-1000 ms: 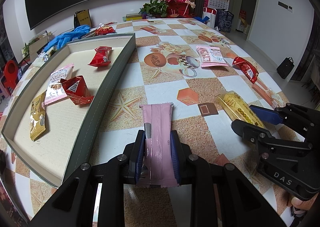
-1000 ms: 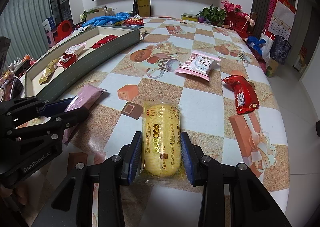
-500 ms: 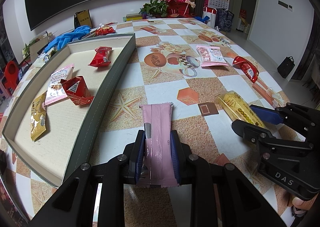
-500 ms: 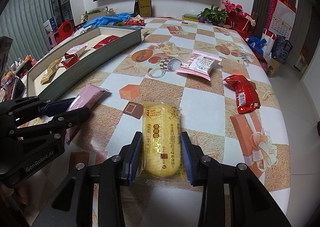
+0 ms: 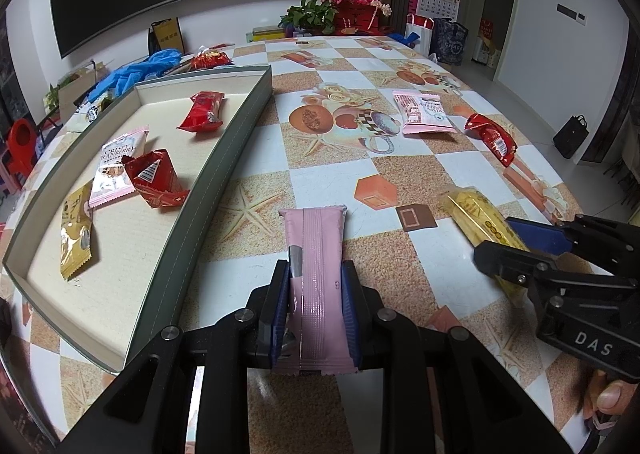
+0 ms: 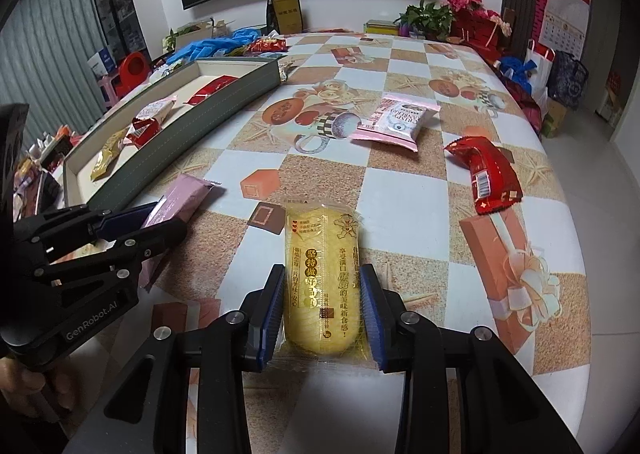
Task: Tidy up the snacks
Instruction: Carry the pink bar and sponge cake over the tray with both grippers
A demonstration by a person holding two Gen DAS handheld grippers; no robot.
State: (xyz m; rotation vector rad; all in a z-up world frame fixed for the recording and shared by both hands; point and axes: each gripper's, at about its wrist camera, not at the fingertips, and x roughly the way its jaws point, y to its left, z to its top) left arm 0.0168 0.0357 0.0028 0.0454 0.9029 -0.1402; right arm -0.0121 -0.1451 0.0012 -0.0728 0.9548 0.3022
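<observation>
My left gripper [image 5: 315,282] is shut on a pink snack bar [image 5: 316,254] that points forward over the table; the bar also shows in the right wrist view [image 6: 176,200]. My right gripper [image 6: 323,286] is shut on a yellow cake packet [image 6: 322,274], also seen in the left wrist view [image 5: 482,220]. A grey tray [image 5: 224,158] at the left holds several snacks: a red packet [image 5: 202,116], a pink-white packet [image 5: 114,162], a red wrapper [image 5: 154,182] and a gold packet [image 5: 74,230].
On the patterned tablecloth lie a pink-white packet [image 6: 394,122] and a red packet [image 6: 490,174] at the right. Blue gloves [image 5: 136,68], bags and flowers [image 5: 344,10] stand at the far end. The table's right edge [image 6: 560,190] drops to the floor.
Both grippers hold their snacks as before. The views have shifted only slightly; nothing else has moved.
</observation>
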